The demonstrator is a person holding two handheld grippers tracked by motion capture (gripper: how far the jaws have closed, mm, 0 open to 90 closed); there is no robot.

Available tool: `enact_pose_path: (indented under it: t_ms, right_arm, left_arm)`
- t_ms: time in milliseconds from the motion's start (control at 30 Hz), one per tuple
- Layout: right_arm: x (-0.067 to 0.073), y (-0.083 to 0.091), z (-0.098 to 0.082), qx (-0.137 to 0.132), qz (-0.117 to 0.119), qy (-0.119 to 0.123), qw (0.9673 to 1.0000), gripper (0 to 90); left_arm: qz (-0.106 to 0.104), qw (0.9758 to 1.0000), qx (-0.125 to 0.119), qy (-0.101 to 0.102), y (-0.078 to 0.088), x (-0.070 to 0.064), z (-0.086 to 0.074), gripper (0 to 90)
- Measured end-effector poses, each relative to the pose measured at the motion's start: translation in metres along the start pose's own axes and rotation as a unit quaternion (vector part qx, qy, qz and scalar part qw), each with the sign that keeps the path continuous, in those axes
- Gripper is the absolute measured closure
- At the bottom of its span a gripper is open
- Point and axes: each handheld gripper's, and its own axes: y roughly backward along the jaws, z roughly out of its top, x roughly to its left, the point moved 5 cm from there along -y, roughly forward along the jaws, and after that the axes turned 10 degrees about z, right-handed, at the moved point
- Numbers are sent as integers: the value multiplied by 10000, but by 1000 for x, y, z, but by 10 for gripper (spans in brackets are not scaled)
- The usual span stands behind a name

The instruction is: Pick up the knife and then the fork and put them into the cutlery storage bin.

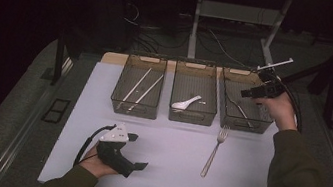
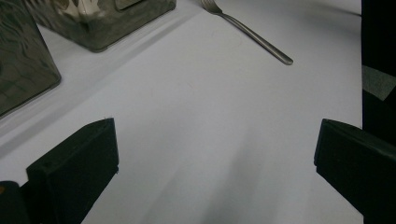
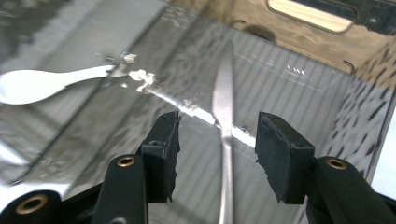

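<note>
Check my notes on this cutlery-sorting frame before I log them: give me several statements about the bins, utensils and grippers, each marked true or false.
1. The fork lies on the table, outside the bins. True.
2. The white spoon is in the left bin. False: it lies in the middle bin.
3. The right gripper is clamped on the knife. False: its jaws are open above the knife in the right bin.
4. The left gripper is open over bare table. True.
5. The left bin holds two chopsticks. True.
</note>
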Motion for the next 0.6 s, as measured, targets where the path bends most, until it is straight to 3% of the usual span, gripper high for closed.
enact_pose_path:
  t_ms: [200, 400, 600]
  right_arm:
    - [20, 18, -16, -462, 352, 24, 9983, 496]
    - [42, 26, -43, -509, 597, 275, 9965, 625]
    - [72, 25, -75, -282, 748, 576, 9951, 762]
  left_arm:
    - [-12, 10000, 37, -31, -1, -2, 0, 0]
    - [-2, 10000, 44, -42, -2, -3, 0, 0]
    - [-8, 10000, 62, -67, -2, -3, 0, 0]
